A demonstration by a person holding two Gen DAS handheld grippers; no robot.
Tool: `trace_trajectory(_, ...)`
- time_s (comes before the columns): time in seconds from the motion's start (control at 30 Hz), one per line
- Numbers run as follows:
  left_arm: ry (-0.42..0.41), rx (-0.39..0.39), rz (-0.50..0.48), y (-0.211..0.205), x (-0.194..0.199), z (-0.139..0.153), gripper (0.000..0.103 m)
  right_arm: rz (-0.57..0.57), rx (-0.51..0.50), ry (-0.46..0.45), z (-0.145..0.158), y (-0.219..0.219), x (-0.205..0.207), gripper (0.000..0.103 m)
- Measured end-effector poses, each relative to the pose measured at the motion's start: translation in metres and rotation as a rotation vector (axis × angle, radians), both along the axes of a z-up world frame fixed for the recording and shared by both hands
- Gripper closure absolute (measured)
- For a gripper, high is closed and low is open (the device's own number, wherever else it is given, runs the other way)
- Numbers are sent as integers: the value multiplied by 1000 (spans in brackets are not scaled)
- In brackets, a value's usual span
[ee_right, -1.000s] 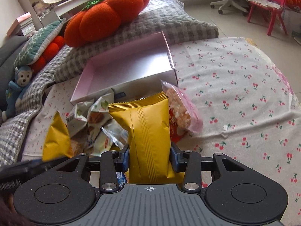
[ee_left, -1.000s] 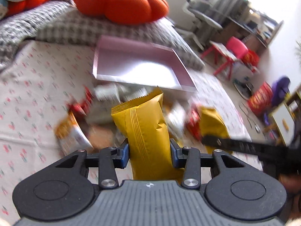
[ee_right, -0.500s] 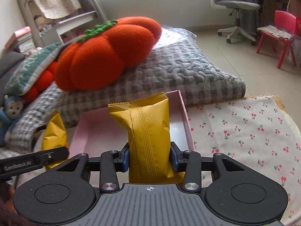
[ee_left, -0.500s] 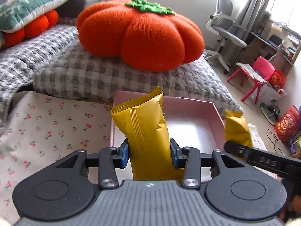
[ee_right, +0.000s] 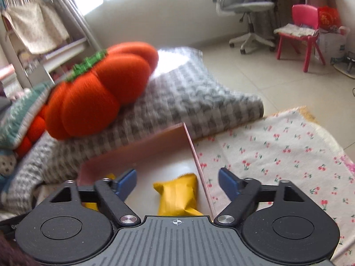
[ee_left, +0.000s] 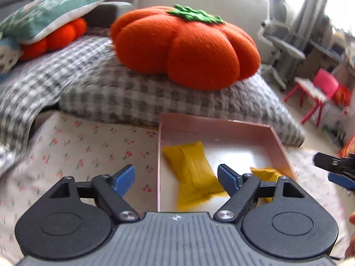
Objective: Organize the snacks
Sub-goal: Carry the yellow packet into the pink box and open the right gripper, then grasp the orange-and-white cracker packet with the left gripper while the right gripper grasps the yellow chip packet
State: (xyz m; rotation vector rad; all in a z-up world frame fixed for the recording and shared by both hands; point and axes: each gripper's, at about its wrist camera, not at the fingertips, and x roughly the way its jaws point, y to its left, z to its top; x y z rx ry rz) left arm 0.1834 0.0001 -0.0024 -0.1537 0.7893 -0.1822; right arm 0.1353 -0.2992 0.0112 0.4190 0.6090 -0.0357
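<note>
Two yellow snack packets lie in the pink box (ee_left: 213,125). In the left wrist view one yellow packet (ee_left: 195,173) rests on the box floor below my left gripper (ee_left: 176,178), whose jaws are opening and touch nothing. A second yellow packet (ee_left: 265,173) lies near the box's right wall. In the right wrist view, my right gripper (ee_right: 177,182) hangs over the pink box (ee_right: 155,141) with its jaws opening; a yellow packet (ee_right: 177,196) lies loose beneath them, apart from the pads. The other yellow packet (ee_right: 89,205) peeks out at the left.
A big orange pumpkin cushion (ee_left: 188,48) sits on a grey checked blanket (ee_left: 124,93) just behind the box. The cherry-print cloth (ee_right: 277,153) spreads around it. An office chair (ee_right: 246,11) and a red child's chair (ee_right: 304,26) stand on the floor beyond.
Both grippers carried their yellow packets from the snack pile to above the pink box, then opened. The two packets dropped out and now lie inside the box.
</note>
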Motion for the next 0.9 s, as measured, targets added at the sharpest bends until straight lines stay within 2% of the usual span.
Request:
trace_trajectory(0.1,37,-59,62,16,-18,13,13,38,-38,-110,32,8,-34,5)
trace_trajectory(0.13,33,-85,86,22,-27,19,4,43,-61,-150,43,12,-47,3)
trace_trajectory(0.2,8,-135,125,35,-50,30,1,28,-117,-210,59,20,-74,0)
trace_trajectory(0.23,14,-136,124,35,-56,34,1,26,-144,-230,63,25,-84,0)
trace_trajectory(0.3,14,-74,106,33,-68,43,1,42,-203,-222,63,35,-97,0)
trace_trajectory(0.37,-33,23,114,27,-83,45,0,50,-250,-118,58,41,-94,0)
trace_trajectory(0.43,-20,76,102,21,-89,29,0,73,-238,-28,43,46,-90,0)
trace_trajectory(0.5,55,78,42,21,-84,5,1,119,-185,49,24,46,-87,0)
trace_trajectory(0.57,148,102,19,23,-76,-17,18,130,-130,136,8,43,-84,0)
trace_trajectory(0.63,195,143,30,25,-69,-26,20,186,-91,184,-2,43,-84,0)
trace_trajectory(0.7,193,117,43,31,-67,-25,18,228,-74,218,-12,45,-81,0)
trace_trajectory(0.8,232,63,65,42,-63,-29,18,225,-77,331,-35,51,-82,0)
trace_trajectory(0.9,275,72,85,44,-62,-40,27,257,-89,400,-51,59,-84,1)
